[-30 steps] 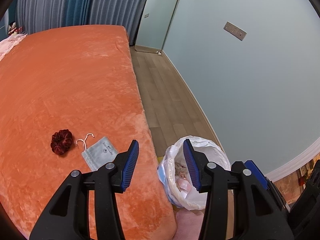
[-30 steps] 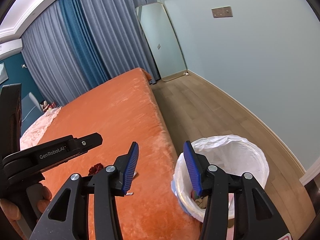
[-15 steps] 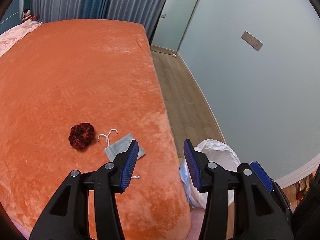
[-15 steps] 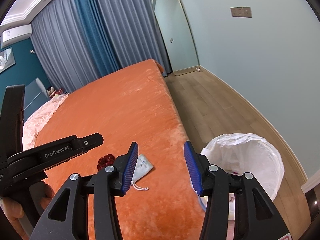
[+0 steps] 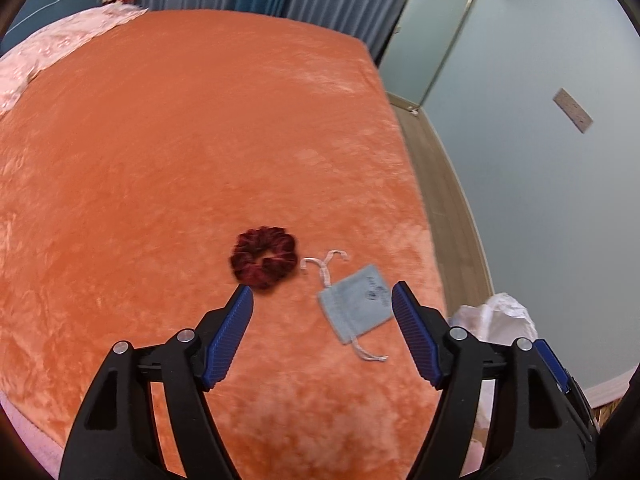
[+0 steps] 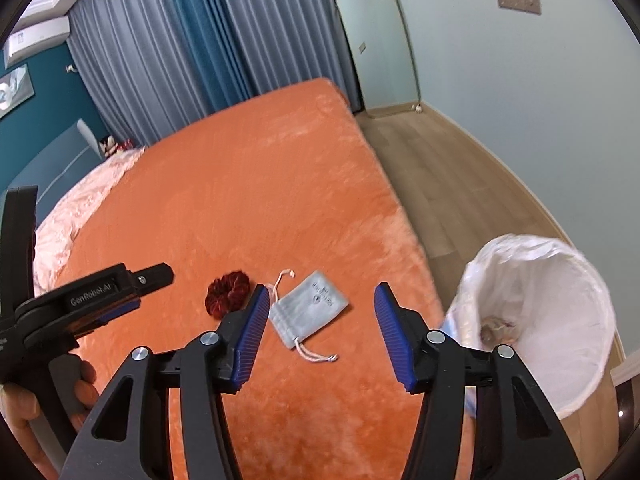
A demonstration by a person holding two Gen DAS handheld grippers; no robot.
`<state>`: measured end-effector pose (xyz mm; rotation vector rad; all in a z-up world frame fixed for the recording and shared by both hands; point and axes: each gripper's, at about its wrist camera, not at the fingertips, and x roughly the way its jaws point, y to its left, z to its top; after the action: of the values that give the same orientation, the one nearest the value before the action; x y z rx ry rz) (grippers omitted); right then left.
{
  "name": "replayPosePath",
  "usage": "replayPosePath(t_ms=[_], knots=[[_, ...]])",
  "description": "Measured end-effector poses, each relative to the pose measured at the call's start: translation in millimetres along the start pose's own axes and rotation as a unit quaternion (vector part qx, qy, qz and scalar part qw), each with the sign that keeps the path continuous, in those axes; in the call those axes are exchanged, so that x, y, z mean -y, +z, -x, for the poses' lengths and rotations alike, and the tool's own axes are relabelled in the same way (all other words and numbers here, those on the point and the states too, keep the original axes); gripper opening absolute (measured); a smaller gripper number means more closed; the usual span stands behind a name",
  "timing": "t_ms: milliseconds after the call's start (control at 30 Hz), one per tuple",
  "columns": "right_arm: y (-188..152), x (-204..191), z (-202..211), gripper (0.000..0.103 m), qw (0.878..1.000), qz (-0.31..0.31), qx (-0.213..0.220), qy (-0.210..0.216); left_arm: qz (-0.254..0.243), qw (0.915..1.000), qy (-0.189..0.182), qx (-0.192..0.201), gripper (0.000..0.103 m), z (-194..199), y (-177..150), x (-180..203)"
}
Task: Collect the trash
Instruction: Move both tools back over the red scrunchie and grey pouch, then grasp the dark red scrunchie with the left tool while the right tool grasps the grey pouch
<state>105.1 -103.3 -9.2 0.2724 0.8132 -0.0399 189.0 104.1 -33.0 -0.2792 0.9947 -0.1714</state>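
Observation:
A grey drawstring pouch (image 5: 355, 304) and a dark red scrunchie (image 5: 264, 256) lie on the orange bed cover (image 5: 180, 152) near its right edge. My left gripper (image 5: 322, 304) is open and empty, just above and short of both. My right gripper (image 6: 318, 304) is open and empty, with the pouch (image 6: 308, 304) between its fingertips in view and the scrunchie (image 6: 227, 294) to the left. The left gripper (image 6: 132, 284) shows at the left of the right wrist view. A bin lined with a white bag (image 6: 560, 280) stands on the floor beside the bed, with some trash inside.
The bin's bag (image 5: 496, 316) peeks past the bed edge in the left wrist view. A wooden floor (image 6: 432, 168) runs between the bed and the pale blue wall. A mirror (image 6: 372, 36) leans at the far wall, and curtains (image 6: 180, 52) hang behind the bed.
Both grippers have swung left from the bin toward the bed. The pouch and scrunchie now sit nearer the centre of both views. Both jaws have opened wider.

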Motion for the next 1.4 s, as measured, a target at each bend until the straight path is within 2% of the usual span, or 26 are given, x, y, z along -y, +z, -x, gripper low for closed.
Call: replayPosePath(t_ms=[367,800,900,967,1000,1067,1167,1400], knots=[[-27,-16,-101,0.053,0.996,-0.005,-0.092,0.006,0.018,0.9976,0.045,-0.050,0.068,-73,9,-64],[-36,-15,-178,0.053,0.989,-0.017,-0.148,-0.004,0.020,0.9944,0.038,-0.096,0.067,-155,26,-71],[-38,-15,-186,0.050,0.988,-0.021,-0.153,-0.002,0.018,0.9940,0.032,-0.104,0.053,-165,25,-71],[-40,-18,-188,0.046,0.988,-0.018,-0.154,-0.003,0.019,0.9936,0.024,-0.109,0.037,-170,24,-73],[-40,-19,-191,0.041,0.988,-0.015,-0.154,-0.005,0.019,0.9936,0.026,-0.108,0.036,-172,24,-73],[-41,-20,-192,0.026,0.988,-0.011,-0.156,-0.001,0.014,0.9941,0.028,-0.104,0.019,-173,25,-73],[-42,-20,-191,0.006,0.987,-0.011,-0.160,0.007,0.007,0.9943,0.030,-0.102,0.015,-172,25,-71],[-30,-29,-156,0.004,0.992,0.007,-0.125,0.023,-0.001,0.9970,0.014,-0.076,0.013,-137,25,-55]])
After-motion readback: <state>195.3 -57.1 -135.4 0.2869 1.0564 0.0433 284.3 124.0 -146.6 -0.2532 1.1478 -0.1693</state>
